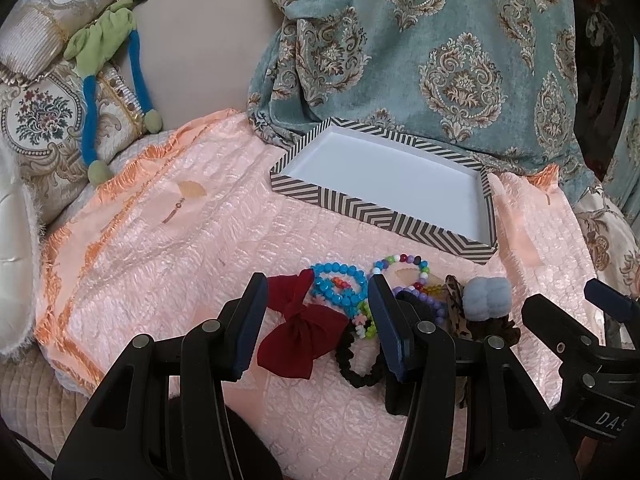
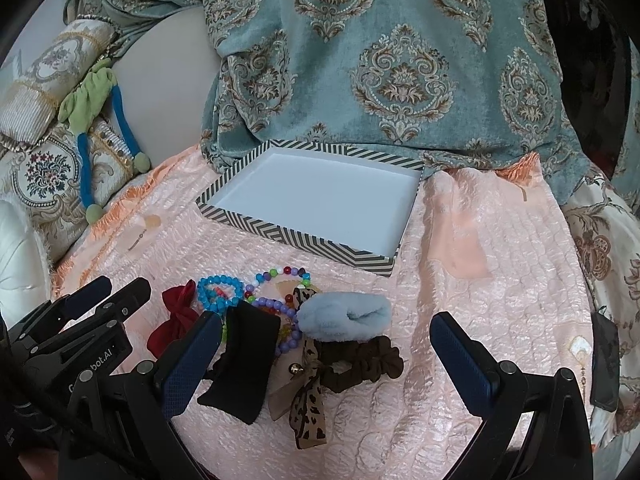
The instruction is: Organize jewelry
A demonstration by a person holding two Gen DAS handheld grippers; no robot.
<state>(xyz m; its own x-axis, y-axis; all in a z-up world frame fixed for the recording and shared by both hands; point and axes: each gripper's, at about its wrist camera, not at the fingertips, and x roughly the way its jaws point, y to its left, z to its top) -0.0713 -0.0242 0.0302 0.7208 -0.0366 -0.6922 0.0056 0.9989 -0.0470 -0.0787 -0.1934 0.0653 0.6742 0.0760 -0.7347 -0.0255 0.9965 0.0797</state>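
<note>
An empty white tray with a striped rim (image 1: 304, 190) (image 2: 280, 236) lies on the pink quilt. In front of it lies a pile: a red bow (image 1: 304, 332) (image 2: 172, 320), a blue bead bracelet (image 1: 340, 284) (image 2: 220, 292), a multicolour bead bracelet (image 1: 404, 264) (image 2: 280, 276), a black scrunchie (image 1: 356, 364), a fluffy blue scrunchie (image 1: 486, 298) (image 2: 344, 316), a brown scrunchie (image 2: 364, 360), a leopard bow (image 2: 308, 408) and a black band (image 2: 244, 364). My left gripper (image 1: 318, 304) is open above the red bow. My right gripper (image 2: 326, 340) is open over the pile.
A teal patterned cloth (image 1: 420, 48) hangs behind the tray. Embroidered cushions (image 1: 44, 120) and a green and blue soft toy (image 1: 100, 60) lie at the left. A dark phone (image 2: 606, 360) lies at the right edge of the quilt (image 1: 180, 240).
</note>
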